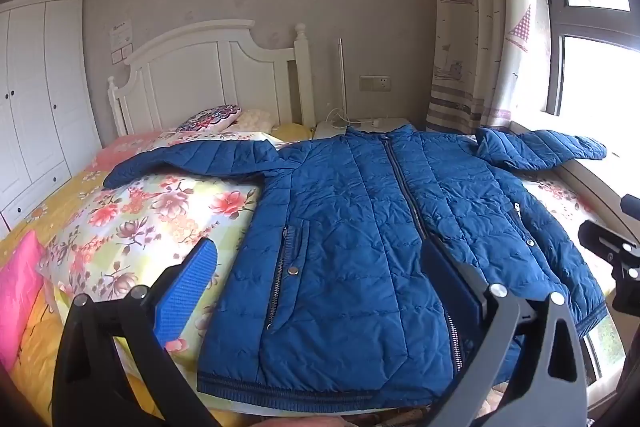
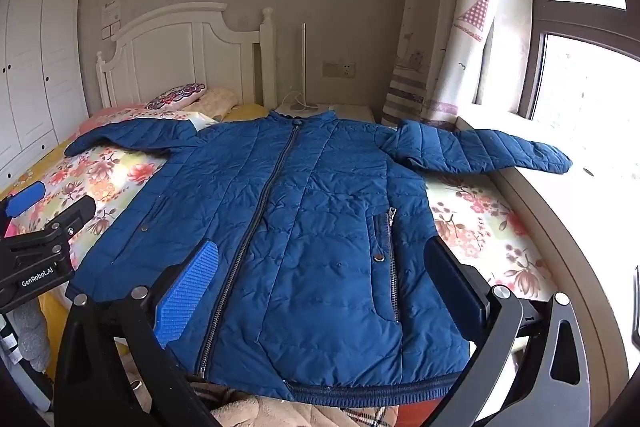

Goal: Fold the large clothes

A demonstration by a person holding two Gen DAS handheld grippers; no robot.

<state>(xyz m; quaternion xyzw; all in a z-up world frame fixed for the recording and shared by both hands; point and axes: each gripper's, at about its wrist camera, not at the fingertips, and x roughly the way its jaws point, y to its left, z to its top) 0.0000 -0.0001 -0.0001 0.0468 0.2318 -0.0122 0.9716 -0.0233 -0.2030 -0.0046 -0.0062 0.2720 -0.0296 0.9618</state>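
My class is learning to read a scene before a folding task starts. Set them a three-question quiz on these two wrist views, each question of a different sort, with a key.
1. True or false: the blue quilted jacket lies front up on the bed with its zipper closed.
2. Where does the sleeve nearest the window rest? A) tucked under the jacket B) stretched out onto the window ledge C) hanging off the foot of the bed
3. Fill in: the right gripper and the left gripper both have their fingers ____ and hold nothing.

Key: 1 true; 2 B; 3 open
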